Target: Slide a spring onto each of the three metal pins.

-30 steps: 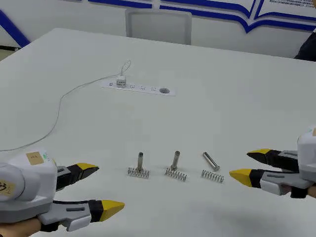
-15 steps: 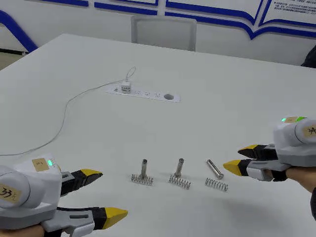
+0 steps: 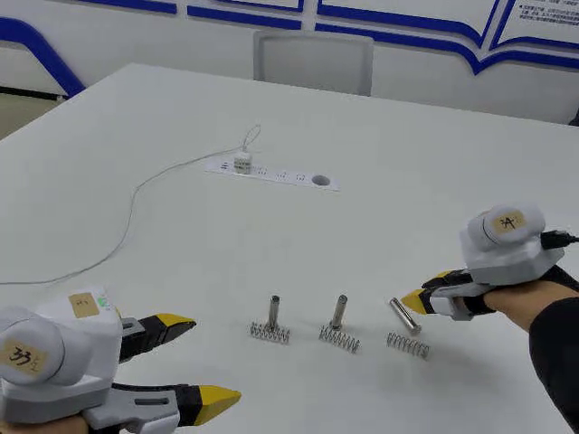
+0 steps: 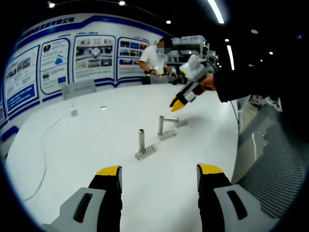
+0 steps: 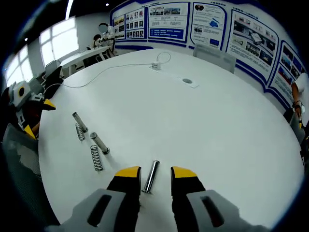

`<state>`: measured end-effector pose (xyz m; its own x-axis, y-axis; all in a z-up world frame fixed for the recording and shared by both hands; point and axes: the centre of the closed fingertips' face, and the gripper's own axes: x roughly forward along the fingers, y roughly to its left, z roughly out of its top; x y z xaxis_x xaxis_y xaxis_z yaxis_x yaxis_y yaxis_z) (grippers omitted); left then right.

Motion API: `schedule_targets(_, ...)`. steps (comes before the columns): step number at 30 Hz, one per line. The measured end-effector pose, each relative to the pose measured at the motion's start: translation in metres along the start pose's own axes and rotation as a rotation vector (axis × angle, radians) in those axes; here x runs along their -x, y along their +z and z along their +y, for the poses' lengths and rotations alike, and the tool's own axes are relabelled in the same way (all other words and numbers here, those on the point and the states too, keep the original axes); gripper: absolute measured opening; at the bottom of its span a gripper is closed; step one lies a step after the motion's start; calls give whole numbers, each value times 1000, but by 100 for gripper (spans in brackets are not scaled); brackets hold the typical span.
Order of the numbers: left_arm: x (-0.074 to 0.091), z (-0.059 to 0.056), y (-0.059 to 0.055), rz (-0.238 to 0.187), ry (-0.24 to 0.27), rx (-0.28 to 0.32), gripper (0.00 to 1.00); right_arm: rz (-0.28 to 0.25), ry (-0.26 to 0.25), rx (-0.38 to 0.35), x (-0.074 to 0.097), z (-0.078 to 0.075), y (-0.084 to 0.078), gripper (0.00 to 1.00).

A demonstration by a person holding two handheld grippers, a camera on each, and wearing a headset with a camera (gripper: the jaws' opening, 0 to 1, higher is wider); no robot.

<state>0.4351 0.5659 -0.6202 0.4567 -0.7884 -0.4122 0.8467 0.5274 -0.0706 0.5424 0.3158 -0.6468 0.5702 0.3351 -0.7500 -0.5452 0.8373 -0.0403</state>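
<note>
Right hand-held gripper [image 5: 156, 172], jaws parted, astride lying pin [image 5: 151, 176]; risk of lopsided pinch rolling it away across desk [image 5: 217, 121].

The right gripper [image 3: 416, 300] has been brought in to the lying pin [image 3: 404, 318], with its jaws now placed either side of it.

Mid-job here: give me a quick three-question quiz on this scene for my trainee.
1. How many springs lie loose on the table?
2. True or false: the lying pin sits between the jaws of the open right tongs.
3. The left tongs are: A) shut on a spring, B) open and empty, C) shut on a pin.
Key: 1. three; 2. true; 3. B.
</note>
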Motion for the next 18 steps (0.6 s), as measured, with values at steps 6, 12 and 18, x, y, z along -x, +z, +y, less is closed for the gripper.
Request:
schedule_targets(6, -1, 1, -3, -3, 6, 8, 63, 66, 12, -34, -16, 0, -4, 21)
schedule_targets(12, -1, -1, -2, -2, -4, -1, 63, 113, -5, -59, -27, -1, -7, 19)
schedule_targets(18, 0, -3, -3, 1, -12, -1, 63, 131, -17, -91, -35, 1, -7, 17)
